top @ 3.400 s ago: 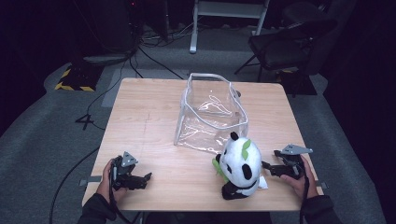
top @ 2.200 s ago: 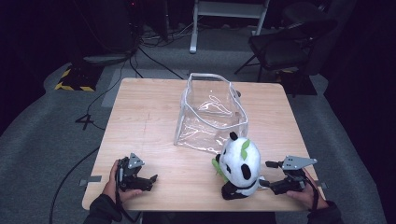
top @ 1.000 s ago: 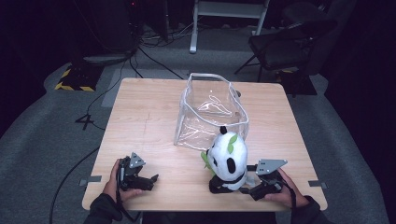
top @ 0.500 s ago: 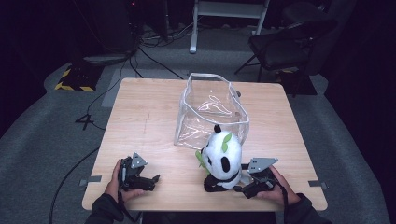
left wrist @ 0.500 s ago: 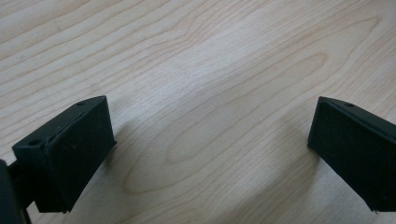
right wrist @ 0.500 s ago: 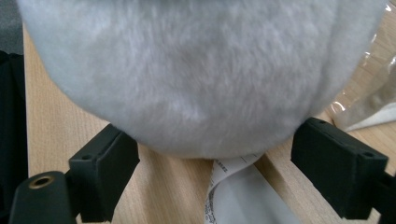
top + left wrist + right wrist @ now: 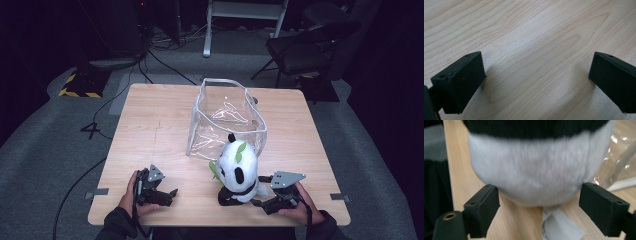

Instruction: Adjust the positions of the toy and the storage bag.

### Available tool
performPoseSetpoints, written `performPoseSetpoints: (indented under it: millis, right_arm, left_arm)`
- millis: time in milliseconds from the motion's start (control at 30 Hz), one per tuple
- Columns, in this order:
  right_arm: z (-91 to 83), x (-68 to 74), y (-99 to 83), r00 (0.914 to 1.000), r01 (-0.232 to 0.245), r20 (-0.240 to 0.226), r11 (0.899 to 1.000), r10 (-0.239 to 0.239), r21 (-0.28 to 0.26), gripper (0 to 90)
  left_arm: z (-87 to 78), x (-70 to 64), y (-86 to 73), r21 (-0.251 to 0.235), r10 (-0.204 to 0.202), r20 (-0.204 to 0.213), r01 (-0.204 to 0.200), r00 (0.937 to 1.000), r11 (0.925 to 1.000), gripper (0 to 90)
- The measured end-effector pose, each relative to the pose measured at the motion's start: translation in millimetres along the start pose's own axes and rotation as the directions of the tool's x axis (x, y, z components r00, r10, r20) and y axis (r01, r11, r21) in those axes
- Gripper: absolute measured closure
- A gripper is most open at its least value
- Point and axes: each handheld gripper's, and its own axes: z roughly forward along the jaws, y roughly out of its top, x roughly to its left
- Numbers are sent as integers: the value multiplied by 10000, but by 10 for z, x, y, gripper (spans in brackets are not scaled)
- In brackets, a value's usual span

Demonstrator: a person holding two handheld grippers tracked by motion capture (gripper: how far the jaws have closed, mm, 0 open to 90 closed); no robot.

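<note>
Since the earliest picture the left gripper [image 7: 159, 193] has shifted only a little along the near edge of the wooden table [image 7: 150, 125], while the panda plush [image 7: 237, 170] has been carried leftward from the right edge and now stands near the front middle, just before the clear plastic bag [image 7: 227, 120], closer to it than half a second ago. The right gripper [image 7: 262, 202] has come in with it and now sits low at the panda's back. Counted from left to right: one left gripper, its jaws spread wide over bare wood in the left gripper view; one clear bag, standing open; one panda; one right gripper, its jaws apart at the sides of the panda's white rump [image 7: 529, 172], the left one touching it.
</note>
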Motion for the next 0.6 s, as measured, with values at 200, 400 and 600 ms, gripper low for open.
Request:
performPoseSetpoints:
  millis: [200, 400, 600]
  right_arm:
    - [1, 130, 151, 9990, -167, 415, 9981, 192, -592, 120]
    - [155, 177, 149, 9982, -153, 582, 9995, 168, -260, 0]
    - [180, 99, 122, 9993, -229, 294, 9990, 240, -394, 94]
  left_arm:
    - [0, 2, 0, -8, 16, 24, -16, 10000, 10000, 5]
    - [1, 1, -1, -20, 18, 7, -18, 10000, 10000, 5]
    - [0, 2, -1, -7, 21, 23, -21, 10000, 10000, 5]
